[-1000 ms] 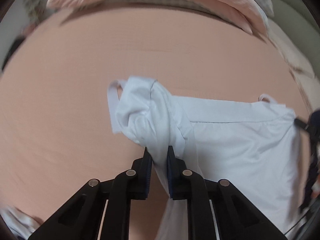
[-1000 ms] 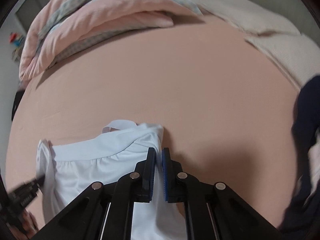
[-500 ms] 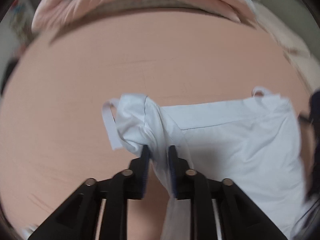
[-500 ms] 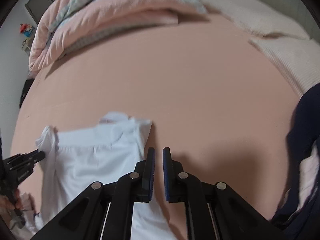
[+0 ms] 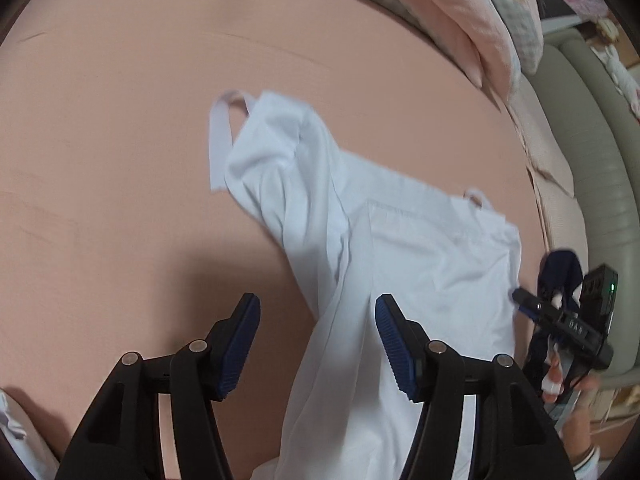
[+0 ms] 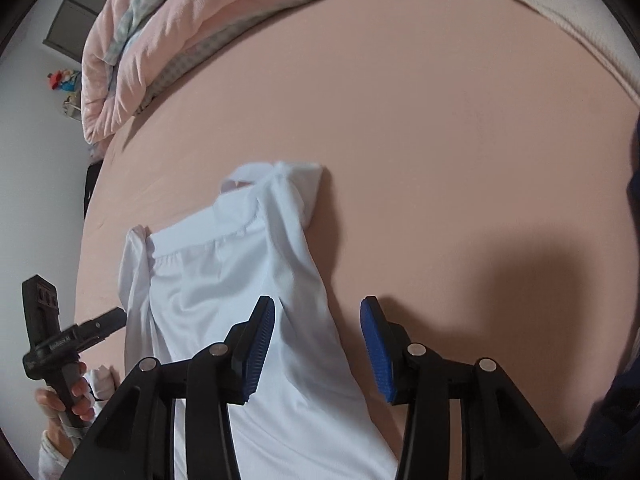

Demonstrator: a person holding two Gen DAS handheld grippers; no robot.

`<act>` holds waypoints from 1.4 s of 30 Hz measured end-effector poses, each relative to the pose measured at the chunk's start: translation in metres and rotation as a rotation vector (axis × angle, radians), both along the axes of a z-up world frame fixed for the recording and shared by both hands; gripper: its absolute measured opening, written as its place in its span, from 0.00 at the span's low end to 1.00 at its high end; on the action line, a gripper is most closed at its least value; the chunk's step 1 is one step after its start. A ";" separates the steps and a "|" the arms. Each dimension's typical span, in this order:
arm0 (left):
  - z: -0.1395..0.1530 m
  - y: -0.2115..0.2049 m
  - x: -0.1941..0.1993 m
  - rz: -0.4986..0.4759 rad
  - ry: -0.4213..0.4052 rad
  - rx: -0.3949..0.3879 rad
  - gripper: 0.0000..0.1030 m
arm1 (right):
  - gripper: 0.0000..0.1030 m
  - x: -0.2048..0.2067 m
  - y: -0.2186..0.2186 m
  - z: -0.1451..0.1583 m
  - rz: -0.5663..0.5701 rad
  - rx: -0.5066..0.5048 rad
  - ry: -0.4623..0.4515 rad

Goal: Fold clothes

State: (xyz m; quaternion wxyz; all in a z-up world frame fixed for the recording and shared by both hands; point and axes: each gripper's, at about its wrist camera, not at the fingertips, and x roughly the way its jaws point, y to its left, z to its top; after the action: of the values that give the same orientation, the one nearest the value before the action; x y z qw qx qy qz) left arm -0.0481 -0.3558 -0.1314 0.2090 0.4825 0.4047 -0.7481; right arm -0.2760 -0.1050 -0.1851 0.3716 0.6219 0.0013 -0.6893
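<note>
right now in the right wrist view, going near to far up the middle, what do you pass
right gripper with its fingers open → white garment lying flat → bare pink bedsheet → folded pink quilt at the far edge

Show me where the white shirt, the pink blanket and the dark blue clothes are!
white shirt point(image 5: 420, 264), left wrist view, on its flat body.
pink blanket point(image 6: 120, 92), right wrist view, on its rolled edge.
dark blue clothes point(image 5: 560, 268), left wrist view, on the top fold.
</note>
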 end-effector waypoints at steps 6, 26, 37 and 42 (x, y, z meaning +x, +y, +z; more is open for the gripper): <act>-0.011 0.018 -0.002 -0.028 0.000 -0.019 0.55 | 0.43 0.013 -0.003 -0.004 0.027 0.040 0.037; -0.012 0.043 -0.007 -0.190 -0.198 -0.246 0.08 | 0.02 0.051 -0.038 0.008 0.142 0.249 0.344; -0.001 0.005 0.027 -0.068 -0.269 -0.292 0.05 | 0.02 0.051 -0.029 0.018 0.162 0.430 0.549; 0.001 -0.005 0.031 -0.020 -0.176 -0.195 0.05 | 0.02 0.051 -0.025 0.013 0.198 0.425 0.541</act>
State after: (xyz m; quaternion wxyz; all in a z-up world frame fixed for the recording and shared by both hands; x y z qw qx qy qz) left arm -0.0175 -0.3611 -0.1304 0.2821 0.5275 0.3053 -0.7409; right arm -0.2254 -0.1302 -0.1718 0.2850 0.4771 0.3033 -0.7741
